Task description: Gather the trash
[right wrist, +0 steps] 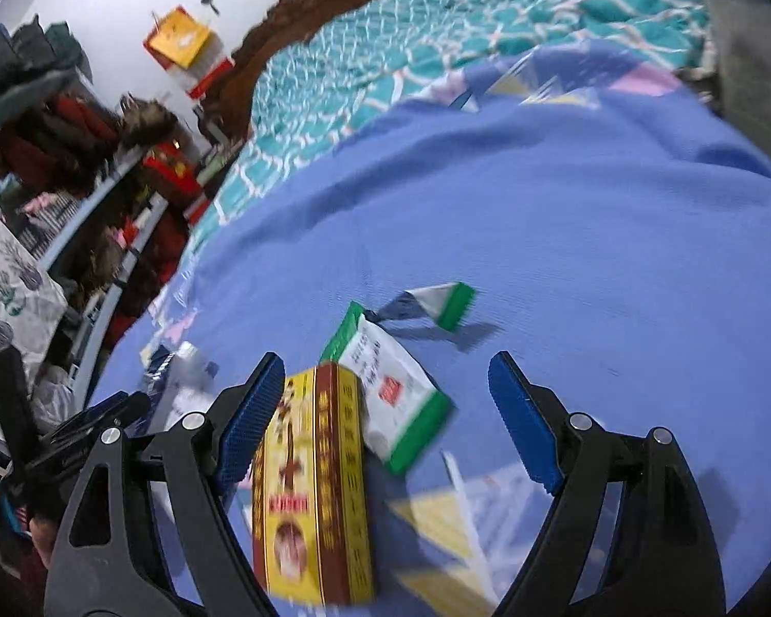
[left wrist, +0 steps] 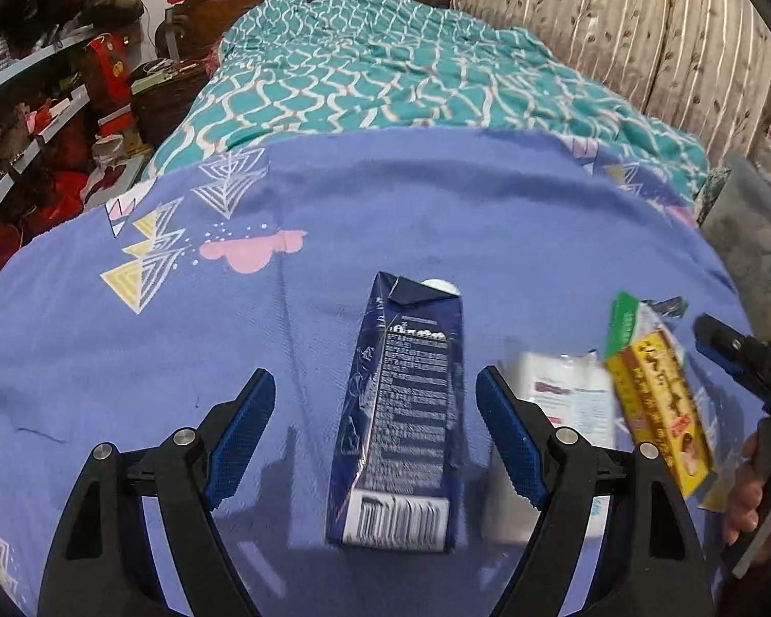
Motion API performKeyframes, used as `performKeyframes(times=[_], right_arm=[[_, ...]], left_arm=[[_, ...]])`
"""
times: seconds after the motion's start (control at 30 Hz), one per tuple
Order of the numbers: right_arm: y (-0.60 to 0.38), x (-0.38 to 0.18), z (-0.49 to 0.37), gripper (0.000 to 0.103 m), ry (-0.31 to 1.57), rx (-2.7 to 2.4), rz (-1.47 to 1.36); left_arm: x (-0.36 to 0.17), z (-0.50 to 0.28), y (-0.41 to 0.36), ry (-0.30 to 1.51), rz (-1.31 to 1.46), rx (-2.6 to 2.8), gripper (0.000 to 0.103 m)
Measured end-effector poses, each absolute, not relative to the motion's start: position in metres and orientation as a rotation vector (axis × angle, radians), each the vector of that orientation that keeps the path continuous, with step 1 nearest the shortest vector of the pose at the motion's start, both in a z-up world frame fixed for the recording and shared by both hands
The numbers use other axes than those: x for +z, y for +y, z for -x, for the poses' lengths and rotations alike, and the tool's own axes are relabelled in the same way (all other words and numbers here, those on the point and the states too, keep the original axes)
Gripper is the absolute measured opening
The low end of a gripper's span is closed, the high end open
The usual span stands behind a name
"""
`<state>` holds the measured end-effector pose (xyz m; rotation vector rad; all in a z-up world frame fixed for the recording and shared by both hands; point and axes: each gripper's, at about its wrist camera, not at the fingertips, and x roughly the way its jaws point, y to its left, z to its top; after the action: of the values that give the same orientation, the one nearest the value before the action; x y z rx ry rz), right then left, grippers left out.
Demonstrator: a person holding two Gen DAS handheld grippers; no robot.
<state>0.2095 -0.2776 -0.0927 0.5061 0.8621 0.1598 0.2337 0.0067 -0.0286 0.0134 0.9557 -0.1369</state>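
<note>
While both tongs gape: nothing is clamped yet.
Left tongs (left wrist: 375, 421): straddle the blue carton (left wrist: 401, 421) at lower centre; close squarely across its sides.
Right tongs (right wrist: 385, 411): yellow box (right wrist: 311, 493) touches the left pad only; centre it first.

Dark blue carton (left wrist: 401, 411): print motion-blurred, unreadable; white cap mostly hidden behind its top. White packet (left wrist: 565, 401): partly covered by the left gripper's finger (left wrist: 509, 437) and the yellow box (left wrist: 658, 401). Yellow box: lettering smeared; lower end blurred in the right wrist view. Shelf clutter (left wrist: 51, 118): indistinct.
</note>
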Motion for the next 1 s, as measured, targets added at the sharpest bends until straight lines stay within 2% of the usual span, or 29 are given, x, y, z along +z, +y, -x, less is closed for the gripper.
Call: performKeyframes(times=[0.03, 0.1, 0.13, 0.17, 0.23, 0.27, 0.37, 0.87, 0.97, 1.0], right_arm=[[-0.274, -0.097, -0.218, 0.082, 0.878, 0.152, -0.489], [-0.270, -0.103, -0.225, 0.081, 0.902, 0.152, -0.480], [-0.265, -0.104, -0.226, 0.077, 0.898, 0.151, -0.467], [-0.260, -0.103, -0.226, 0.062, 0.904, 0.171, -0.445], [-0.251, -0.103, -0.218, 0.052, 0.911, 0.219, -0.431], [-0.248, -0.102, -0.214, 0.043, 0.905, 0.229, -0.417], [-0.238, -0.095, -0.197, 0.036, 0.892, 0.247, -0.372], [-0.206, -0.090, -0.055, 0.035, 0.867, 0.343, -0.397], [-0.210, -0.089, -0.031, 0.037, 0.823, 0.317, -0.424], [-0.212, -0.089, -0.026, 0.041, 0.811, 0.303, -0.436]], left_arm=[[-0.034, -0.232, 0.009, 0.963, -0.012, -0.137, 0.076], [-0.045, -0.235, 0.009, 0.998, -0.010, -0.134, 0.069], [-0.052, -0.236, 0.009, 1.025, -0.003, -0.148, 0.055], [-0.058, -0.236, 0.009, 1.046, 0.005, -0.161, 0.048], [-0.061, -0.229, 0.008, 1.032, -0.018, -0.143, 0.047], [-0.060, -0.224, 0.007, 1.033, -0.027, -0.137, 0.047], [-0.059, -0.209, 0.006, 1.052, 0.000, -0.141, 0.047], [-0.054, -0.069, 0.011, 1.004, -0.038, -0.193, 0.047], [-0.054, -0.051, 0.024, 0.986, -0.041, -0.167, 0.047], [-0.054, -0.047, 0.027, 0.979, -0.049, -0.149, 0.047]])
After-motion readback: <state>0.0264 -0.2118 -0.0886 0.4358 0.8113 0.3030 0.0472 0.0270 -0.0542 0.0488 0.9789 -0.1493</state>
